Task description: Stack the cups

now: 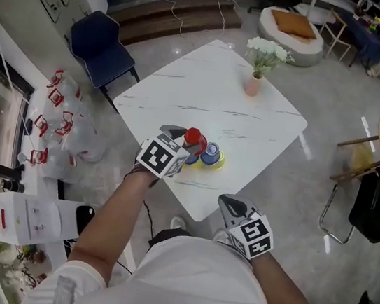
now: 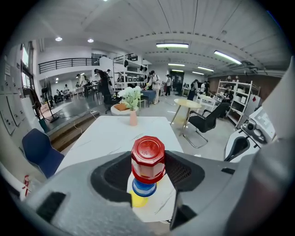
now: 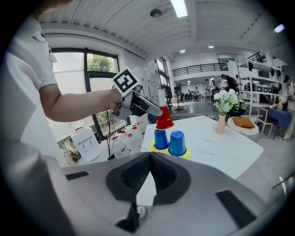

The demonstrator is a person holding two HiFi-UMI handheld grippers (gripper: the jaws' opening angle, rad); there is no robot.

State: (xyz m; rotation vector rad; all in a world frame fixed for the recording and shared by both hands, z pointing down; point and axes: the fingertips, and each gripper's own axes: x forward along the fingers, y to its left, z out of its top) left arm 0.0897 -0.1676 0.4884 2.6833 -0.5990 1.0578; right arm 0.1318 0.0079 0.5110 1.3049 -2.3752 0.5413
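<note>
While your left gripper (image 3: 148, 109) pinches the red cup (image 2: 148, 159) between its jaws, the cup stands mouth-down, long axis near upright.
Glossy, tapered plastic with a faceted base, it sits just above a blue cup (image 3: 160, 138) by the white marbled bench's (image 1: 213, 94) near edge. A second blue cup (image 3: 177, 143) stands beside it, both on yellow ones (image 3: 186, 154). Your right gripper (image 1: 231, 205), jaws pressed together, hangs off that edge.

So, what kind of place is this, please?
Probably a large open office or showroom, not a home: a white table with a vase, an office chair, shelves and people far behind.
</note>
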